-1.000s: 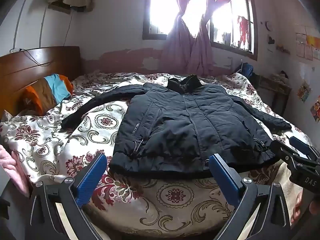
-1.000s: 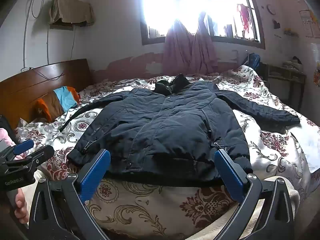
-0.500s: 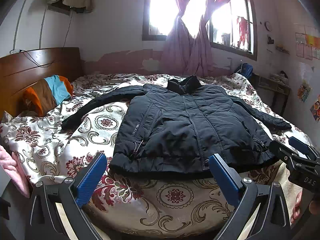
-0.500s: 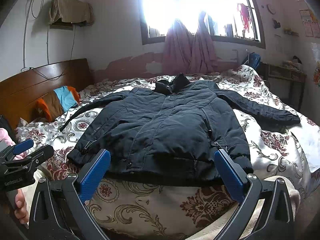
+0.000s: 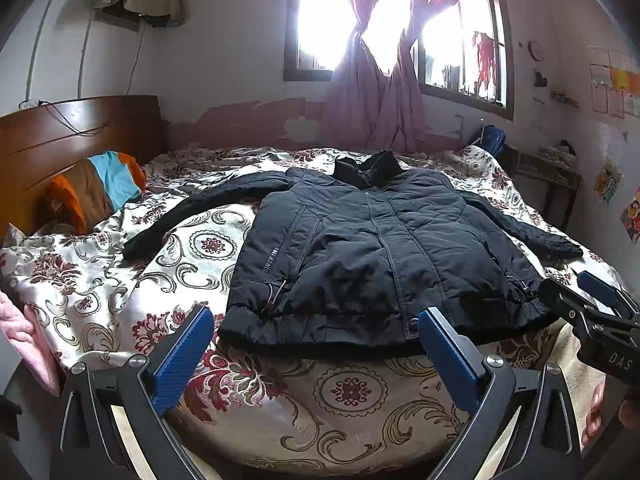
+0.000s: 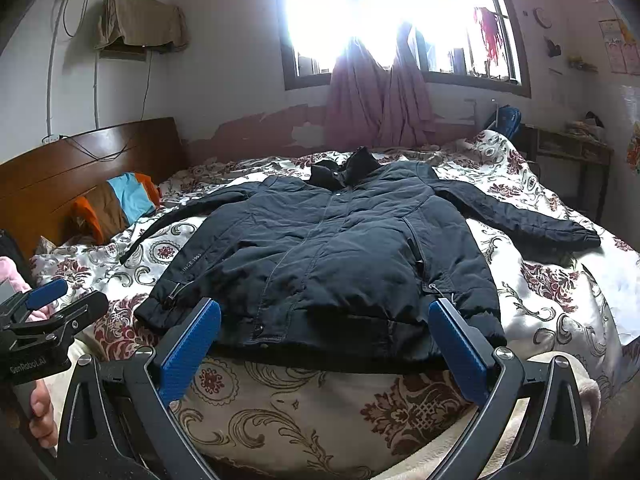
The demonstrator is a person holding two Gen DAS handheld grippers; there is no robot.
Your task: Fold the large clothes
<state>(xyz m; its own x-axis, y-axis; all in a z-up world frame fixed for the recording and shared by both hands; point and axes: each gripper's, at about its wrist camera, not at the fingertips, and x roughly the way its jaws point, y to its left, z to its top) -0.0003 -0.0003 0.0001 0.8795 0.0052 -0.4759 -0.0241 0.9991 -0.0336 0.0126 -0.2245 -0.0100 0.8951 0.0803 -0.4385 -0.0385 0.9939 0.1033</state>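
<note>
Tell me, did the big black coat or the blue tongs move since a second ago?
Nothing visibly changed. The padded black coat lies flat on the flowered bedspread, sleeves spread out, and the left tongs and right tongs hang open before its hem, holding nothing.

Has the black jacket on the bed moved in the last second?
No. The black jacket lies flat with sleeves spread, in the same place against the floral bedspread and wooden headboard in both views.
</note>
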